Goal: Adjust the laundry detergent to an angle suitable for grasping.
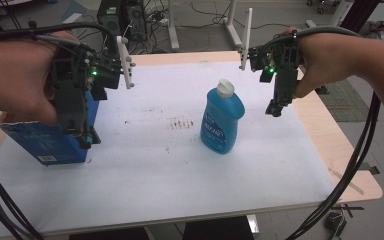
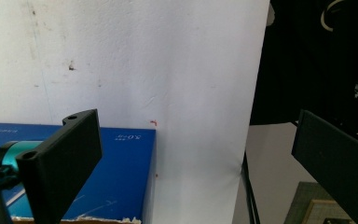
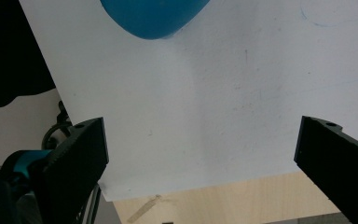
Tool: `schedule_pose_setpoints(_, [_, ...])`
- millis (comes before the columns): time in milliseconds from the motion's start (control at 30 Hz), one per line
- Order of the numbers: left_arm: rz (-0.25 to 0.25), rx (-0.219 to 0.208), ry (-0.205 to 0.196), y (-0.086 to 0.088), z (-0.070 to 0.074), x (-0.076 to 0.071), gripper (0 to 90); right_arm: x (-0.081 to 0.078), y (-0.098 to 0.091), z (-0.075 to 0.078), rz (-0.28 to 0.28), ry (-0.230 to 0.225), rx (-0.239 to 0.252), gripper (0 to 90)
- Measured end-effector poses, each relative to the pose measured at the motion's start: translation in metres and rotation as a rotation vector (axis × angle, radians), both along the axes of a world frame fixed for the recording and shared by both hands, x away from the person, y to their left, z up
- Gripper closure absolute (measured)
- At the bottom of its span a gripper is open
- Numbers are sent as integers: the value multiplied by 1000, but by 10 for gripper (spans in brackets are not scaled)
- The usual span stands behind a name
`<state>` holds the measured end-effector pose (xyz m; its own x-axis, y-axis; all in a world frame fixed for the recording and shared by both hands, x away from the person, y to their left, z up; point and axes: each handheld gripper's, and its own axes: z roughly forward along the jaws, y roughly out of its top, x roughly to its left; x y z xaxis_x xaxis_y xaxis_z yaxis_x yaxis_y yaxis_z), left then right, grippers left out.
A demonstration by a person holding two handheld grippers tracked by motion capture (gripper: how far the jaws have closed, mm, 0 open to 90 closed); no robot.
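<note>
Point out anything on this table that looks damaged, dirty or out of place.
The blue box at the table's left has a torn, ragged cardboard edge. The white sheet carries a patch of reddish-brown specks left of the blue bottle, with a few stray marks elsewhere. The bottle itself lies flat rather than standing.

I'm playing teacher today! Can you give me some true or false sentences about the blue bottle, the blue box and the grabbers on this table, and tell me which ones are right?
1. The blue bottle stands upright with a white cap on top. True.
2. The right hand-held gripper is squeezing the bottle. False: its jaws are open with nothing between them, off to the bottle's right.
3. The blue box sits at the left side of the table. True.
4. The left hand-held gripper is shut tight. False: its jaws stand wide open above the box.
5. The bottle lies inside the box. False: it stands apart on the white sheet.
</note>
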<state>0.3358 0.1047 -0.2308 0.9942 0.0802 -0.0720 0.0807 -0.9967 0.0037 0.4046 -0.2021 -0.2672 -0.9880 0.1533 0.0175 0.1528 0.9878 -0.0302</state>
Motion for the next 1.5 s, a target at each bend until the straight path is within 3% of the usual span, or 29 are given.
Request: schedule_pose_setpoints(1500, [16, 18, 0, -1, -7, 0, 17, -4, -2, 1, 3, -13, 7, 20])
